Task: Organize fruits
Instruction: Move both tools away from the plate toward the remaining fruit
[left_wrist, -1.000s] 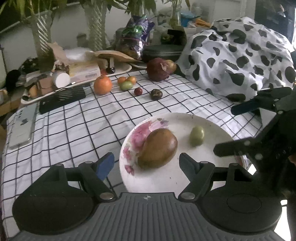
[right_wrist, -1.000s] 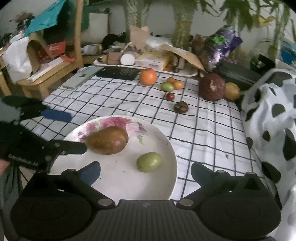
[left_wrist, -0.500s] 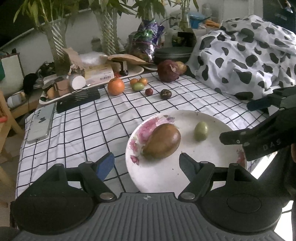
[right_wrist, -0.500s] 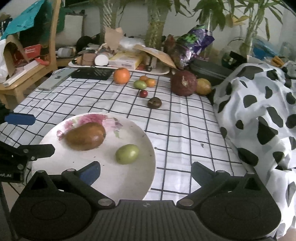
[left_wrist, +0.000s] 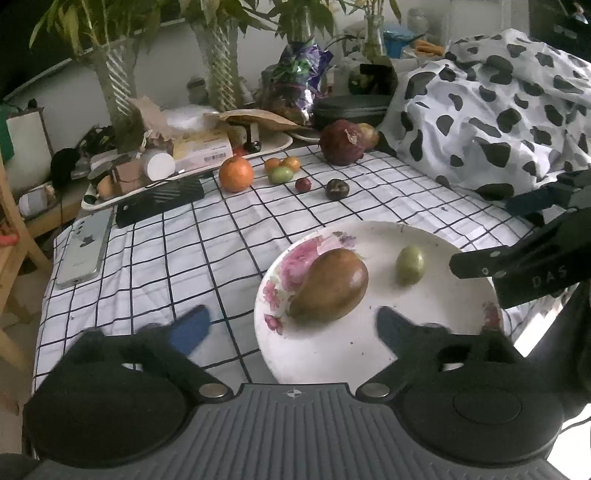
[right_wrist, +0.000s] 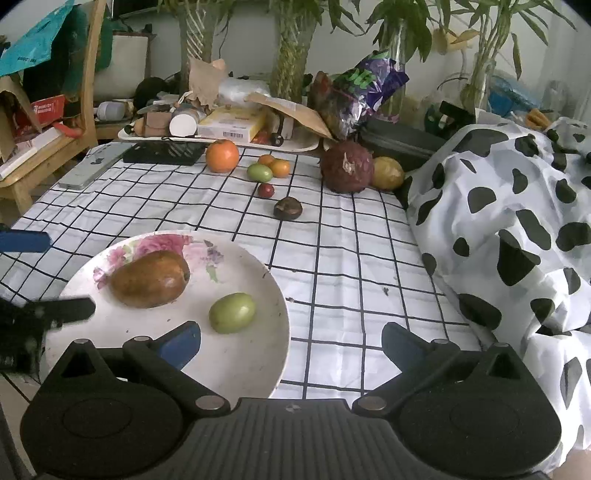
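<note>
Left gripper (left_wrist: 290, 326) and right gripper (right_wrist: 291, 341): both released, empty, apparently hovering near the plate (right_wrist: 258, 354) holding brown mango (right_wrist: 149, 278) and green fruit (right_wrist: 232, 313).

white letters "das" stand on the right tool (left_wrist: 480, 236), seen from the left wrist.

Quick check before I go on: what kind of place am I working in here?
Most likely a lived-in home: a table under a checked cloth, potted plants behind, and a cluttered tray of household odds and ends beside loose fruit.
</note>
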